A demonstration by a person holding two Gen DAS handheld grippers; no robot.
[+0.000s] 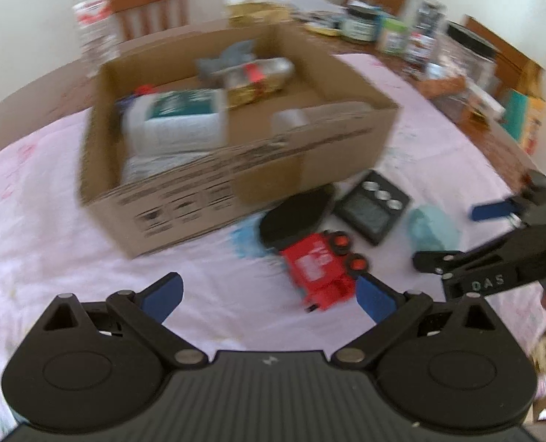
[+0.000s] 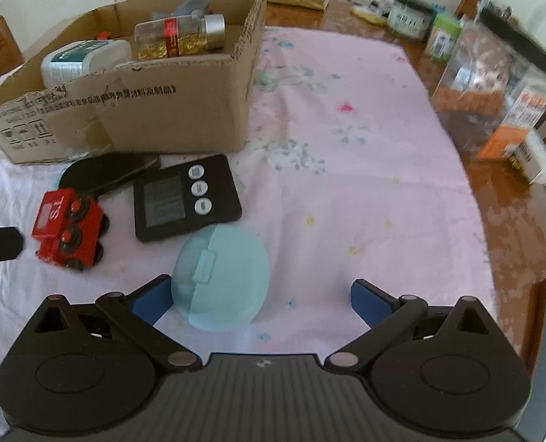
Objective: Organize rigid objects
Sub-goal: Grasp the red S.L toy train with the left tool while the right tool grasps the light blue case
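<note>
cardboard box (image 2: 169,110) matt | tablecloth (image 2: 346,184) cloth | table (image 2: 508,213) glossy wood

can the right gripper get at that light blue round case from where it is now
Probably yes. The right gripper is open, and the light blue round case lies on the cloth just ahead, close beside its left finger, with nothing on top. The black timer sits behind it, apart.

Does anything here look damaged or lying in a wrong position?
Yes. The red toy train lies tipped on its side, wheels facing up, and the cardboard box has a torn, ragged front rim.
</note>
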